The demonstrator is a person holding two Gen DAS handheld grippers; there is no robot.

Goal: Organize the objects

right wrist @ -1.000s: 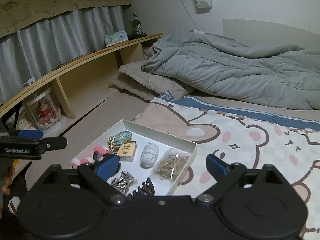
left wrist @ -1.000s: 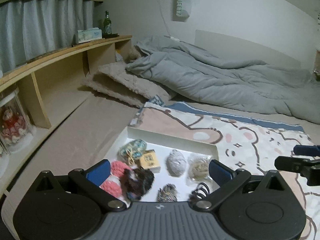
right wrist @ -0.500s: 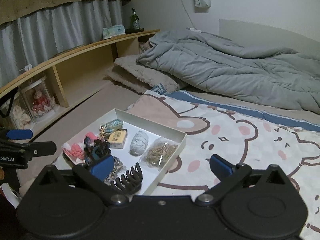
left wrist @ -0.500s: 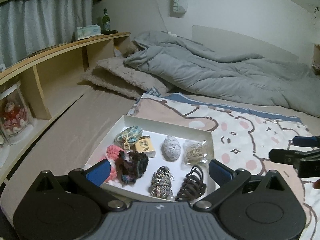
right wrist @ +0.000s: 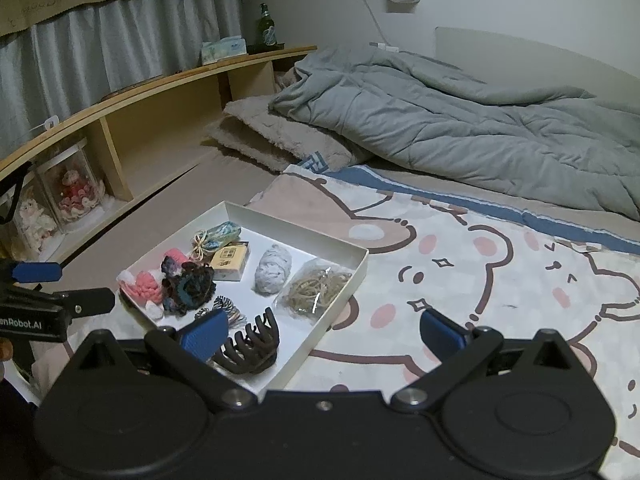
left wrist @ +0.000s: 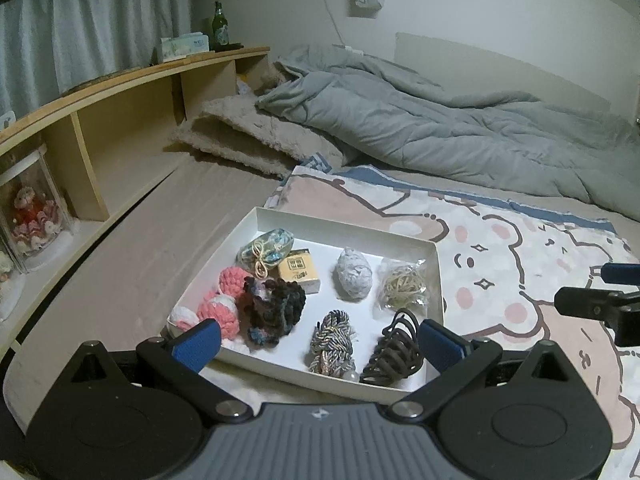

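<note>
White tray [left wrist: 434,246] near edge hides behind left gripper [left wrist: 320,340], jaws spread empty like right gripper [right wrist: 324,334].

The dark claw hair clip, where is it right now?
The dark claw hair clip lies in the white tray's near right corner, beside the striped cord bundle and just in front of the rubber band bag.

My left gripper [left wrist: 320,338] hangs with its blue-padded fingers [left wrist: 198,338] spread wide, nothing between them. My right gripper [right wrist: 324,334] is held level beside it, its fingers [right wrist: 442,334] likewise spread wide with nothing gripped. Each shows at the edge of the other's wrist view, the two side by side and apart.
</note>
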